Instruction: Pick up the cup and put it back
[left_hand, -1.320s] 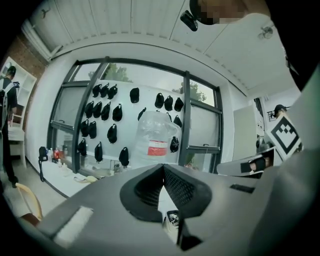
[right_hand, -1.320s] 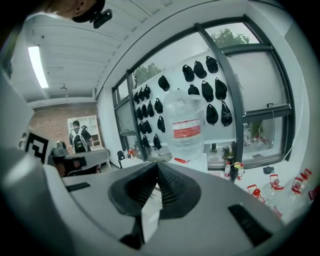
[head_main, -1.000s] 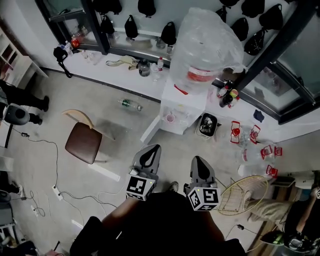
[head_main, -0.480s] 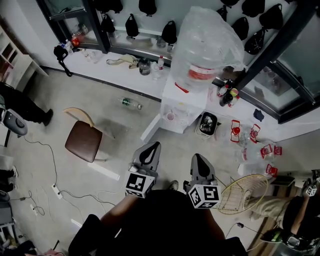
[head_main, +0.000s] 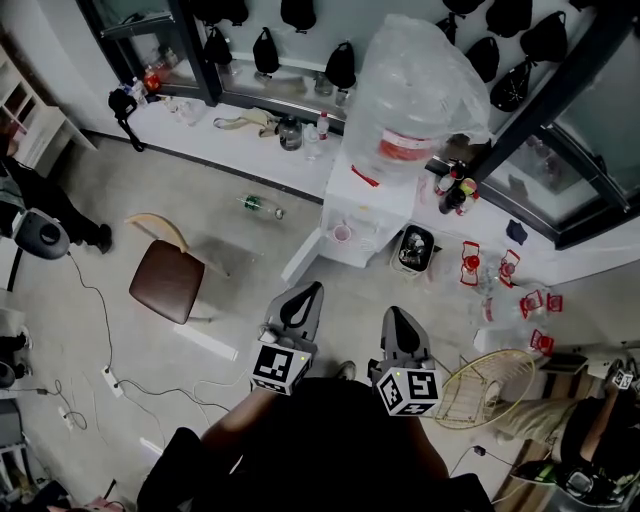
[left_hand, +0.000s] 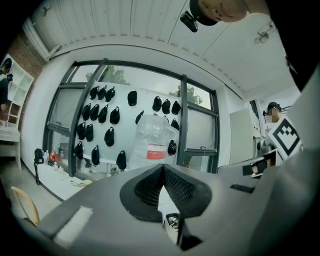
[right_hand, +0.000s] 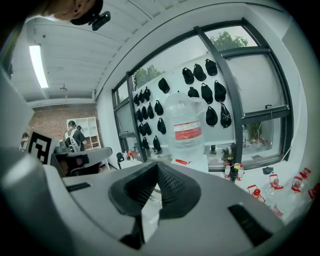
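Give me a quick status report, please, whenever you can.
Left gripper shut, empty. Right gripper shut, empty. Small cup on the water dispenser ahead, untouched. Chair off left, not in the path.

A small pale cup (head_main: 341, 234) sits in the recess of the white water dispenser (head_main: 375, 200), below its clear bottle (head_main: 420, 90).

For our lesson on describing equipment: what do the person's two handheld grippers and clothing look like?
The left gripper and right gripper are alike: grey shells tapering to a tip, with black mesh-textured pads inside. Each carries a cube printed with black-and-white square markers. No cables show on them. The person wears a black top.
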